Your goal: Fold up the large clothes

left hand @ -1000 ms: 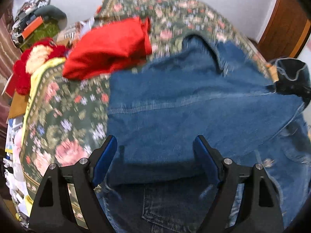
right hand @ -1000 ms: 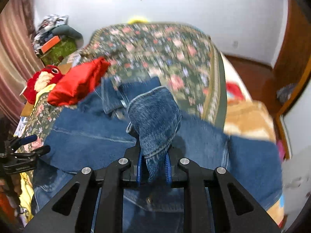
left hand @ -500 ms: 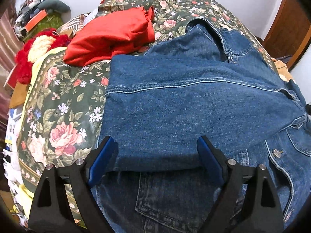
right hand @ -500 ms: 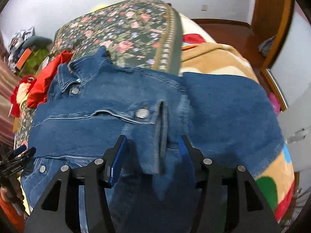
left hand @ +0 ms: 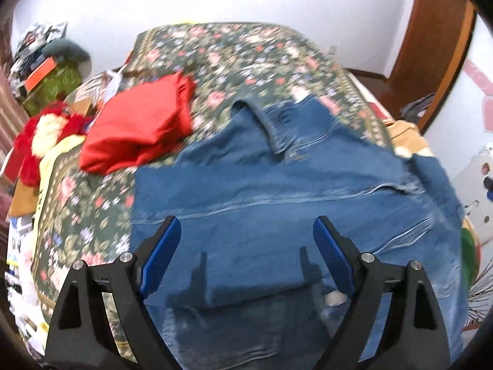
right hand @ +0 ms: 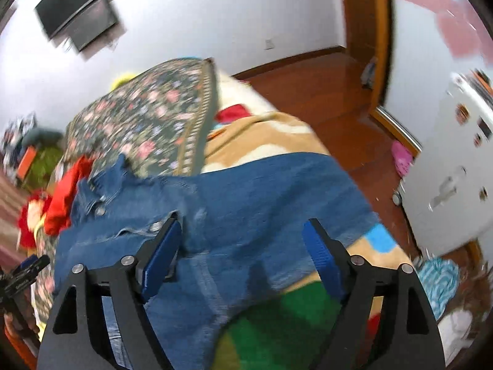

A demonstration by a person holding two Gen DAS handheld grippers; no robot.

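While both views are smeared by motion blur, the main layout reads clearly. Denim jacket [left hand: 277,191] lies spread on the bed, over the floral bedspread [left hand: 234,52] on one side and a tan patterned blanket [right hand: 265,132] on the other. A sleeve or side panel is folded across the body of the jacket; its folded edge runs just in front of the left gripper [left hand: 246,246]. Collar sits at the far end of the garment, toward the wall.

Left gripper: jaws stand wide apart, blue pads visible on both fingers, nothing between them. Both finger shadows fall on the denim below; whether the tips touch the cloth cannot be told.

Right gripper [right hand: 242,246]: jaws are opening, already well apart, no fabric pinched between the pads. It is over the jacket's edge near the side of the bed; a metal button [right hand: 156,225] and a pocket flap lie just beside its left finger. Green and blue patches of the blanket show under the jacket hem.

Other items: folded red garment [left hand: 138,129] on the bedspread, near the jacket's far left corner but apart from it. Red and white plush toy [left hand: 40,135] at the bed's left edge. Wooden floor [right hand: 323,92] and a white cabinet [right hand: 456,185] beside the bed in the right wrist view. Dark screen [right hand: 80,12] mounted on the white wall.
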